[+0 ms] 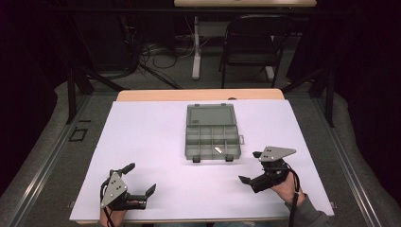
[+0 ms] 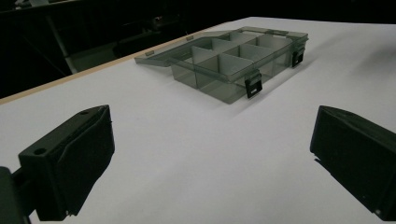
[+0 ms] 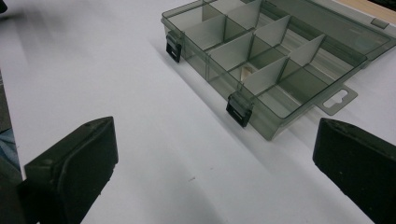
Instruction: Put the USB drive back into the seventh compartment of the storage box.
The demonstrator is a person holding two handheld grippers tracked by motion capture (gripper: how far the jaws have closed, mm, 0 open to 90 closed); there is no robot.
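Note:
A smoky grey plastic organizer box (image 1: 188, 142) lies open at the middle of the white table, its lid (image 1: 211, 115) folded flat toward the far side. Dividers split it into several compartments. A small pale piece (image 1: 218, 149) rests in a front compartment, and it shows dimly through the dividers as the pale piece (image 3: 246, 72). My left gripper (image 1: 139, 179) is open at the near left, empty, facing the box (image 2: 219, 88) from well short of it. My right gripper (image 1: 250, 167) is open at the near right, empty, just short of the box (image 3: 215, 74) and its black latches (image 3: 239, 108).
The white sheet (image 1: 151, 142) covers the table, with a wooden edge (image 1: 198, 94) showing at the back. Beyond the table stand a black folding chair (image 1: 250, 42) and a white desk leg (image 1: 196, 47) among floor cables. A hang tab (image 3: 337, 99) sticks out from the box's side.

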